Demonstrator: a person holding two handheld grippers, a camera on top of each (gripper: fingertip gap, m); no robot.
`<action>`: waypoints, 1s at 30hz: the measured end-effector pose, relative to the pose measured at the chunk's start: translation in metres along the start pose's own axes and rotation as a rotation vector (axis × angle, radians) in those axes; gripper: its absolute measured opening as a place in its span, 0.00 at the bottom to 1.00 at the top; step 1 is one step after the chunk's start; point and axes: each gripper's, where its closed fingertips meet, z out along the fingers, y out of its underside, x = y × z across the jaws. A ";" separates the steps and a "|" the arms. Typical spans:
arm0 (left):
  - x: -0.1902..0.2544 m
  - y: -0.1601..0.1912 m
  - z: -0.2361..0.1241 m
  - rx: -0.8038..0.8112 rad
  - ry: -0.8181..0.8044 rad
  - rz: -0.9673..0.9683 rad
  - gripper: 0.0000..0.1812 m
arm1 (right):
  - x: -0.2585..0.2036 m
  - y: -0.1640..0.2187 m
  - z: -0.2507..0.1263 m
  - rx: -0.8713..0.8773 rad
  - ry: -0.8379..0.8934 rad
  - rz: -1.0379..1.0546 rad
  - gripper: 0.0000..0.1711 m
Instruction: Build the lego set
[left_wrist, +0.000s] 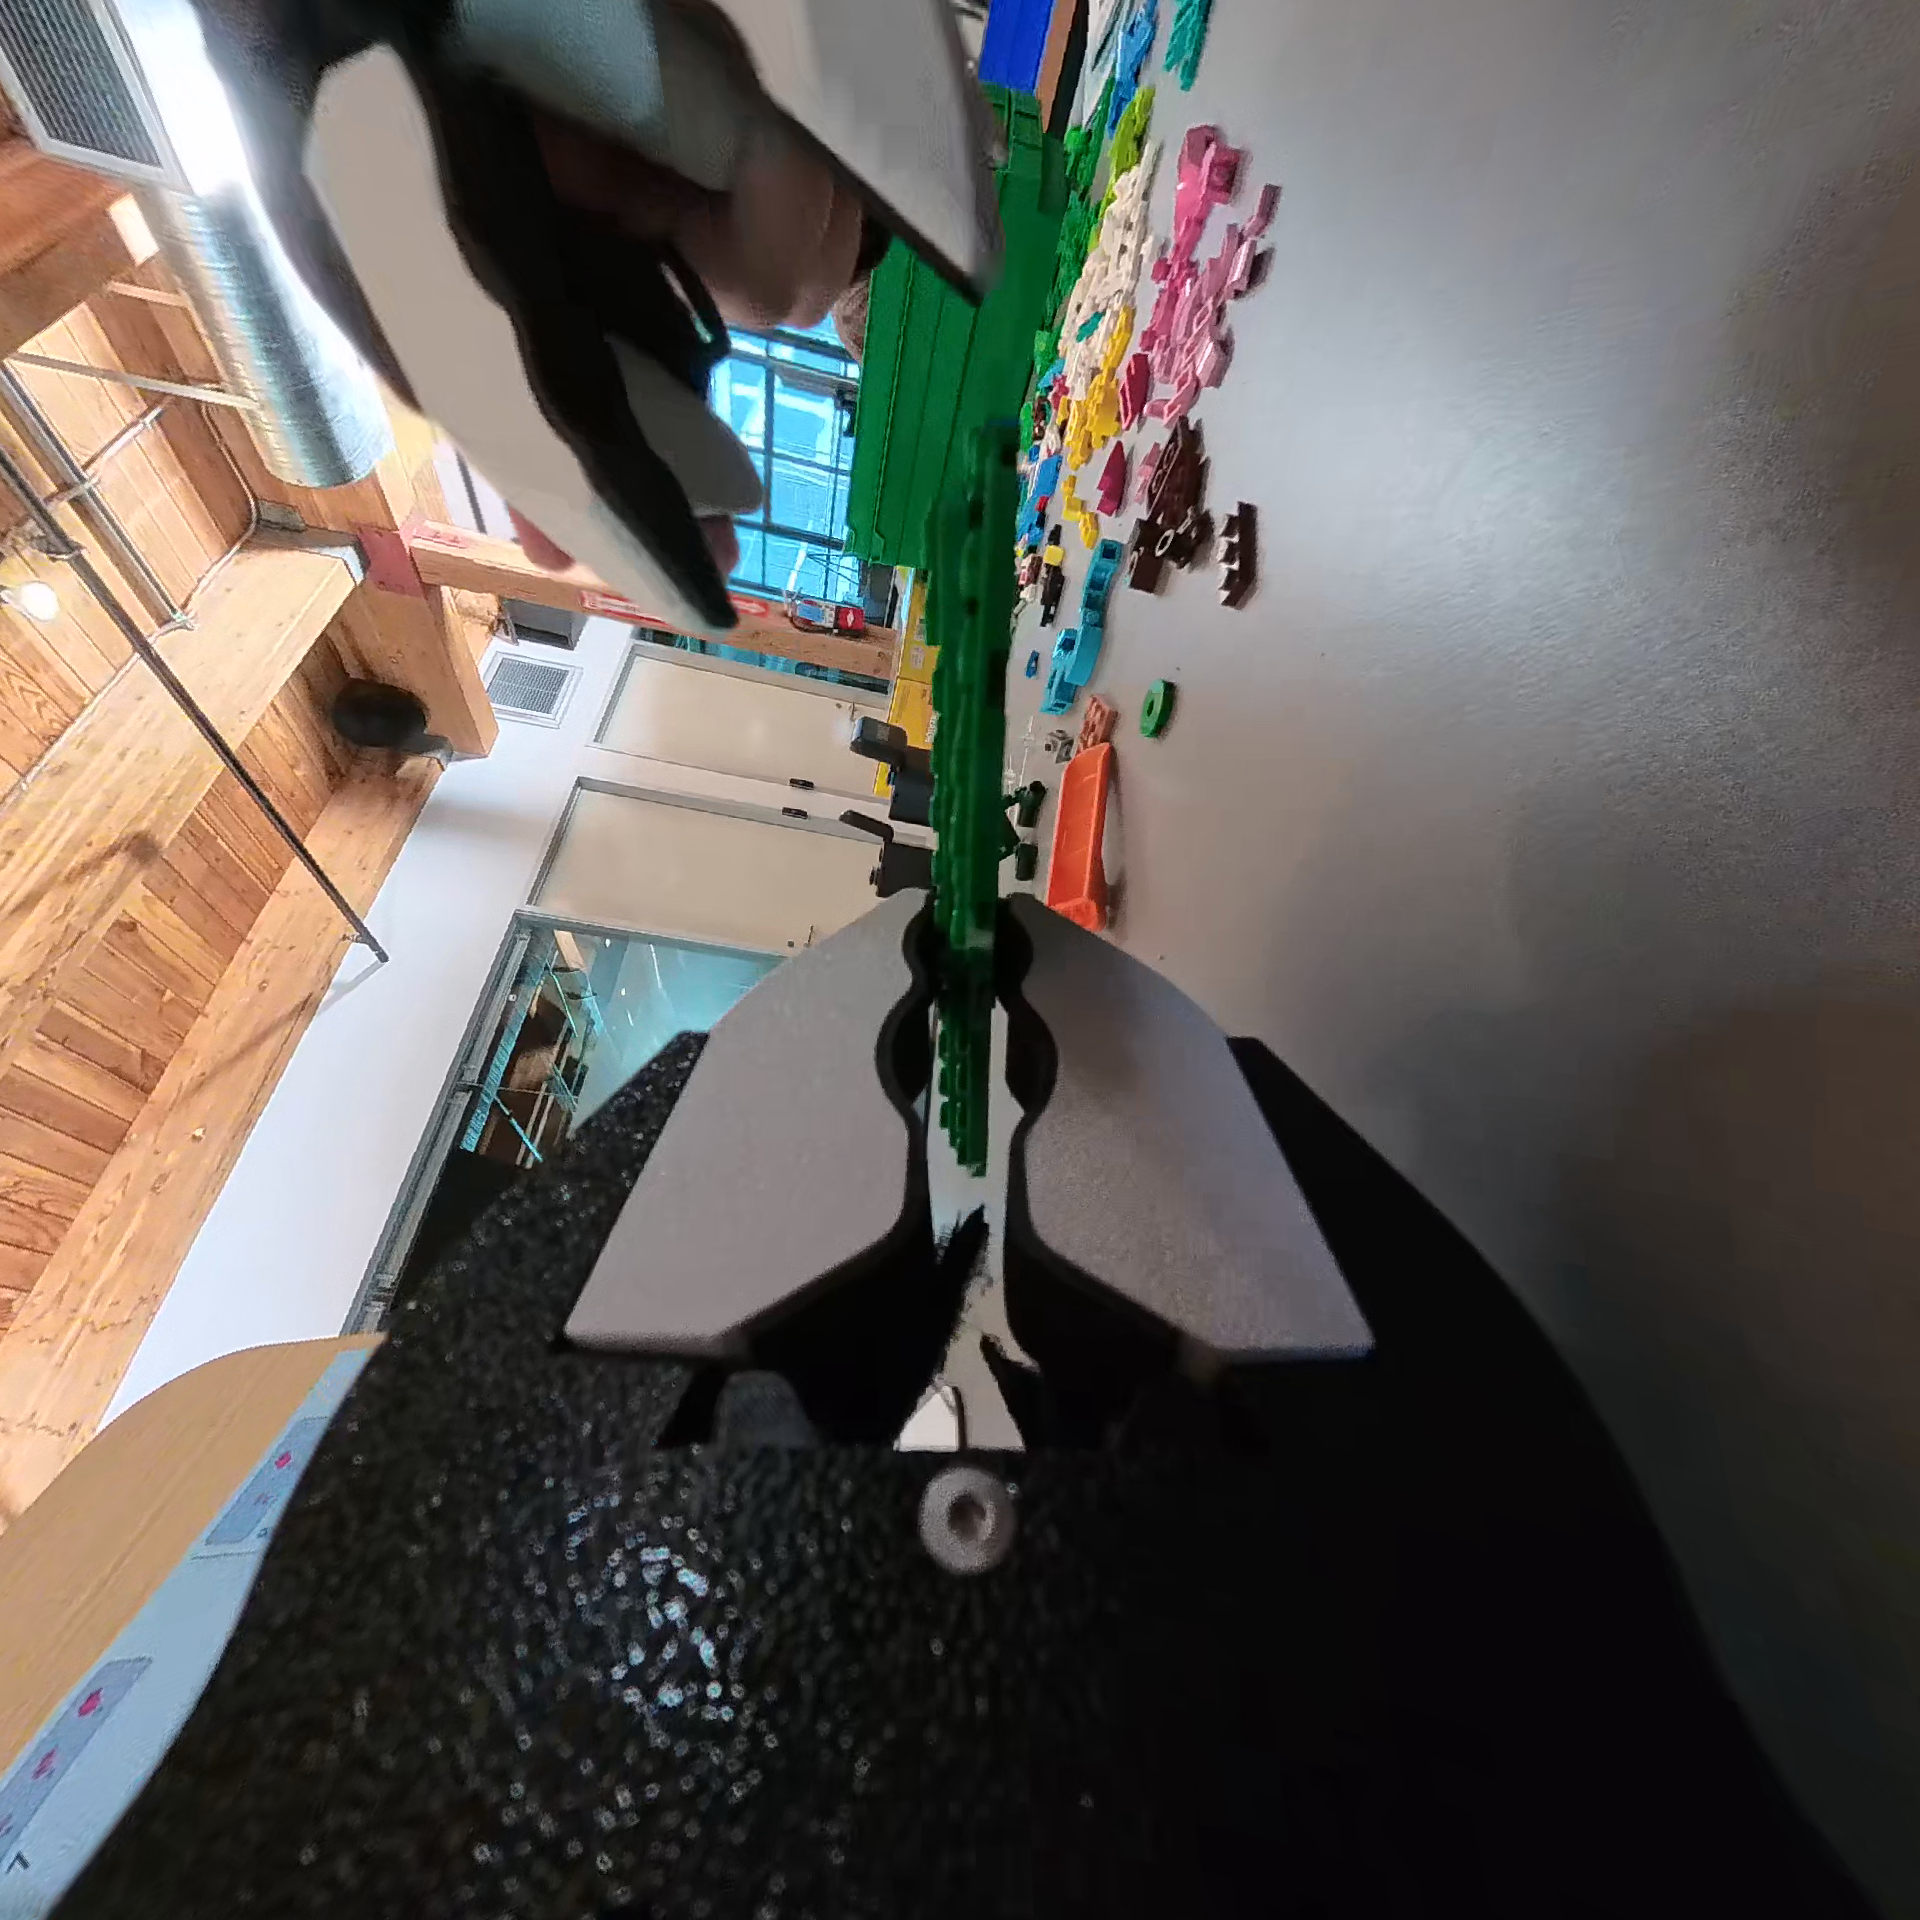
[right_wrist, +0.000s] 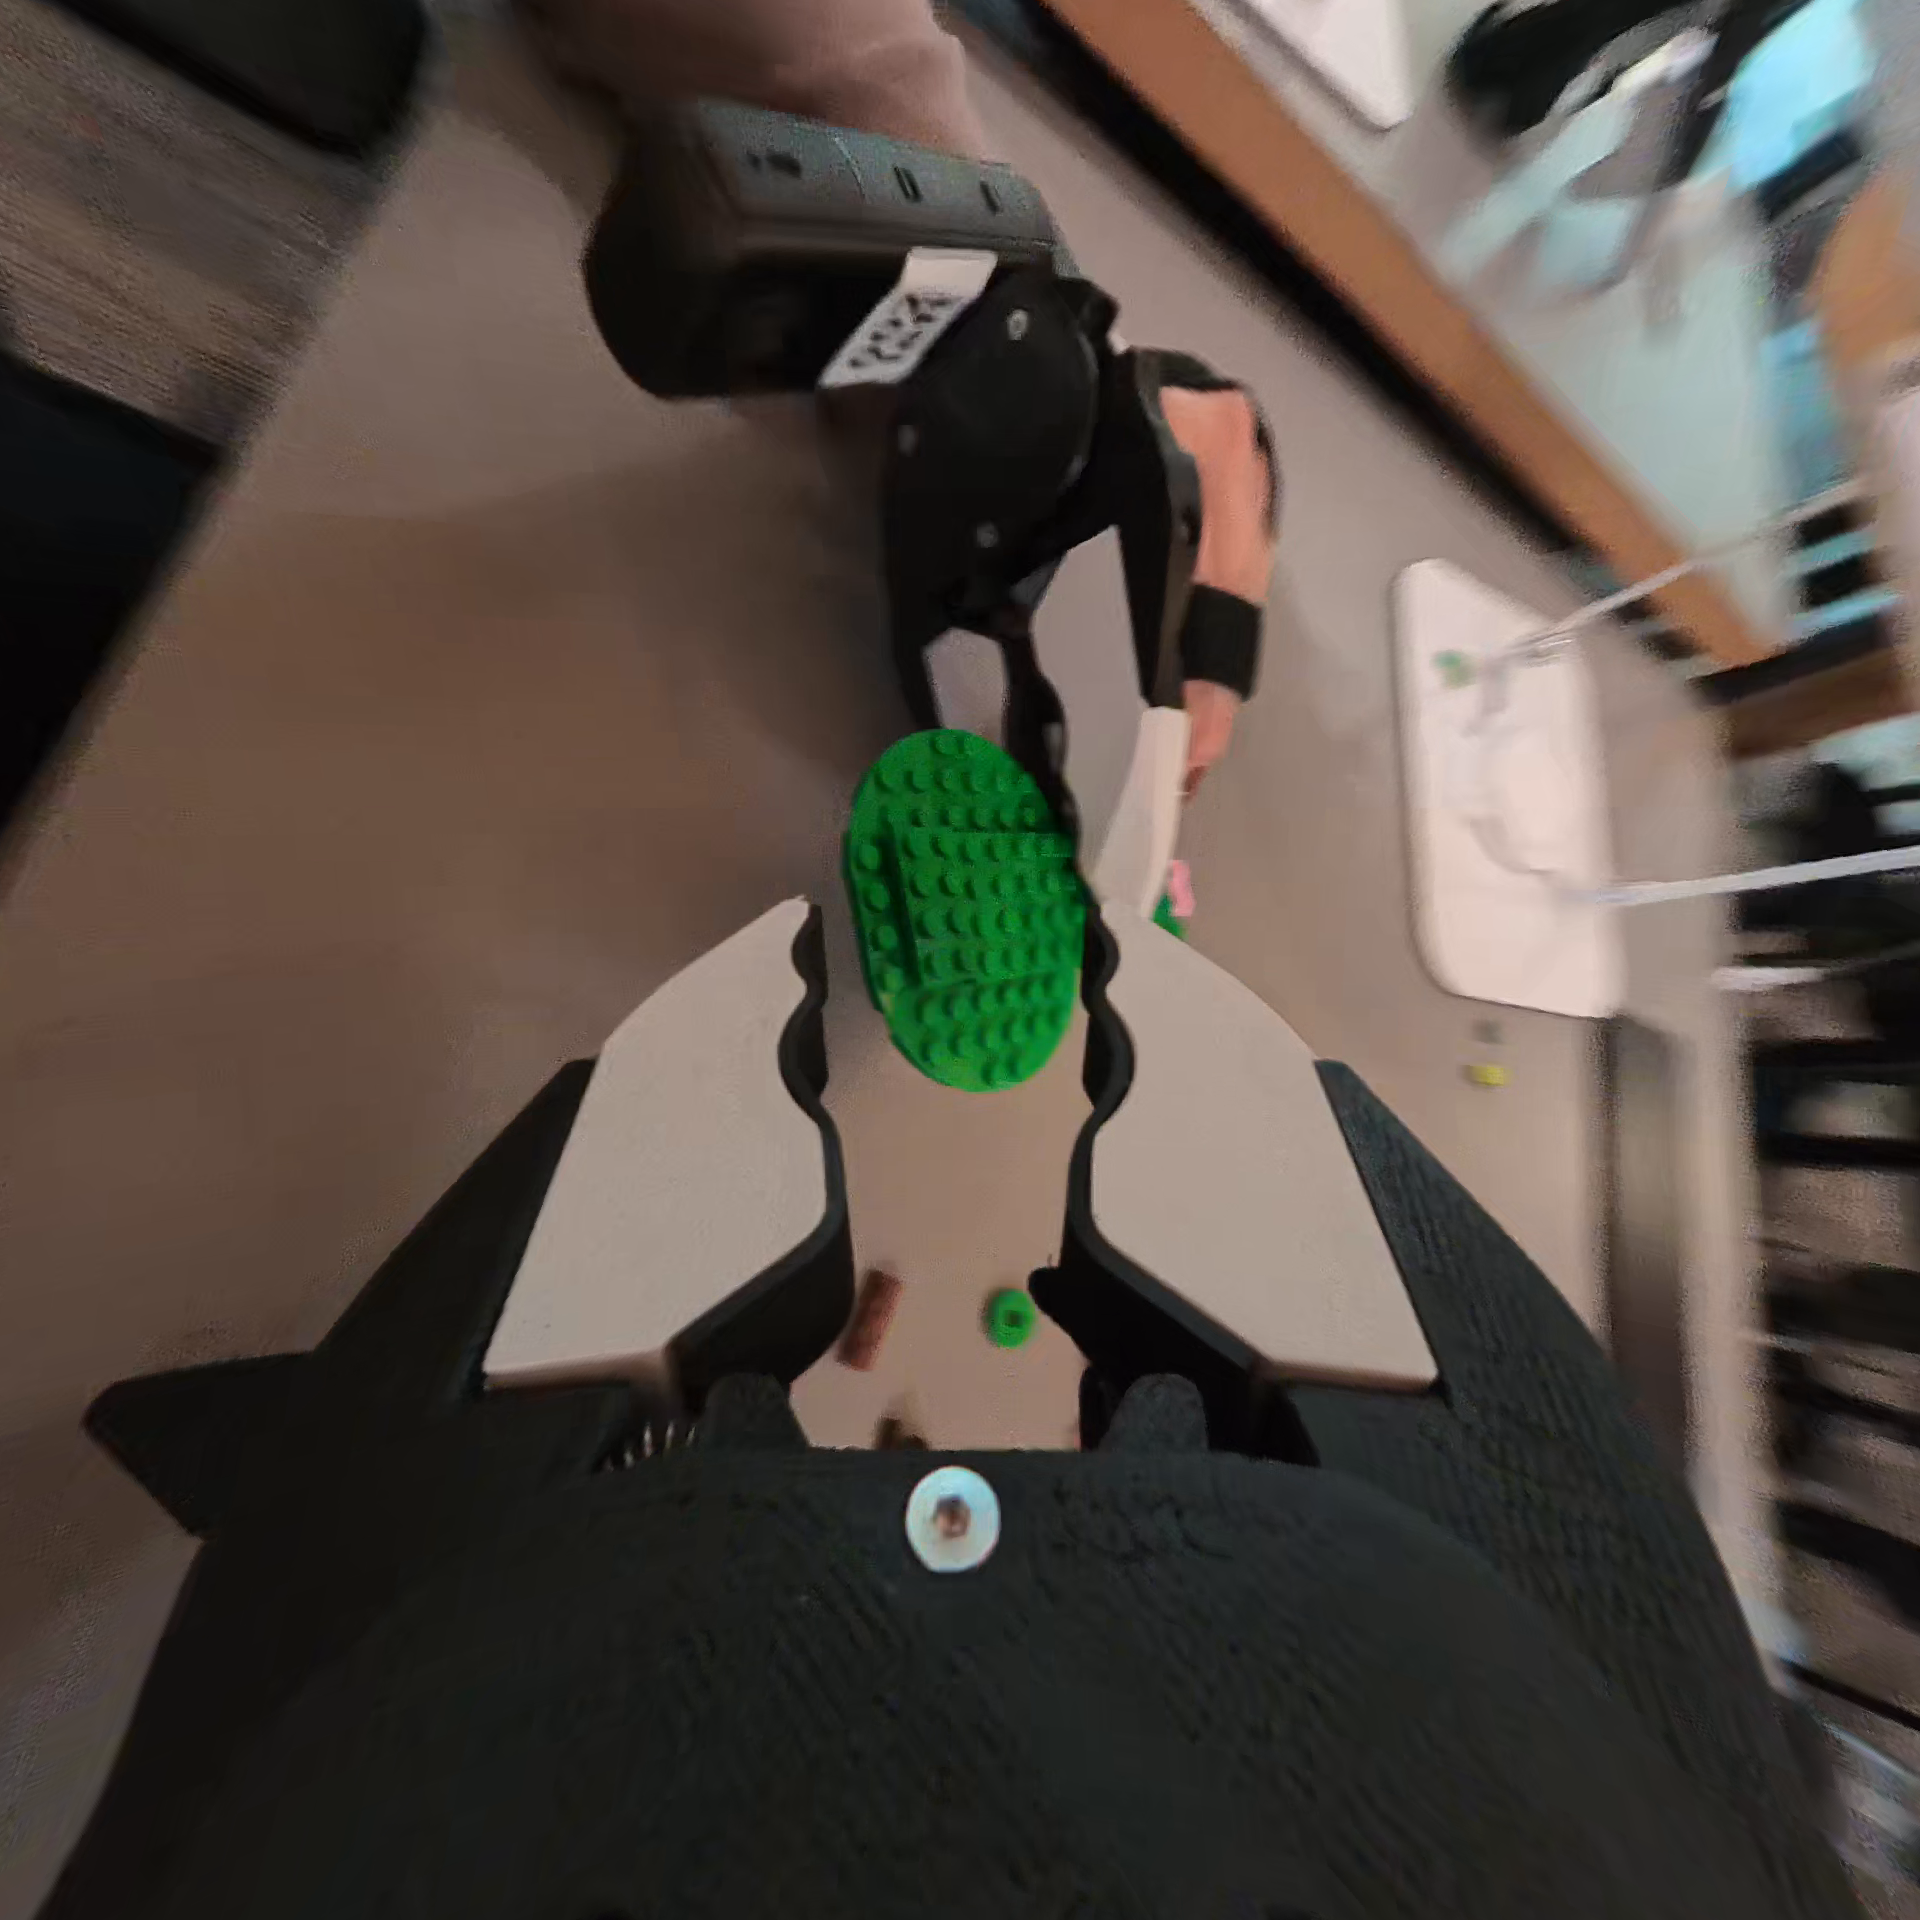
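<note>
The grey table (left_wrist: 1558, 727) takes up most of the scene, with a big spread of loose bricks (left_wrist: 1132, 343) sorted roughly by colour along it: pink, cream, yellow, blue, brown. An orange brick separator (left_wrist: 1081, 831) lies near them, and a small green round piece (left_wrist: 1155, 710) sits on its own.

The build itself is a green oval plate (right_wrist: 961, 914) with a few green pieces stacked on its studs. The left gripper (left_wrist: 966, 935) is clamped on the plate's edge, holding it up off the table and turned on its side, so the left wrist view sees it edge-on. The right gripper (right_wrist: 951, 925) hangs in front of the studded face with its fingers apart and nothing between them; that view is blurred.

This looks like an early step: the base is steadied in one hand while the other is free to fetch the next piece. My guess is that the next move calls for the free gripper to pick a brick from the piles, line it up squarely with the studs, and press it on while the left holds firm against the push.
</note>
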 end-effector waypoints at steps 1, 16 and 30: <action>0.000 0.000 0.000 -0.001 -0.001 -0.004 0.05 | 0.003 0.003 0.001 -0.021 0.097 -0.080 0.29; -0.001 0.003 0.001 -0.009 0.005 -0.037 0.05 | 0.003 0.006 0.027 -0.107 0.541 -0.598 0.11; -0.002 0.002 0.002 -0.008 0.001 -0.046 0.05 | 0.007 0.006 0.023 -0.142 0.573 -0.587 0.04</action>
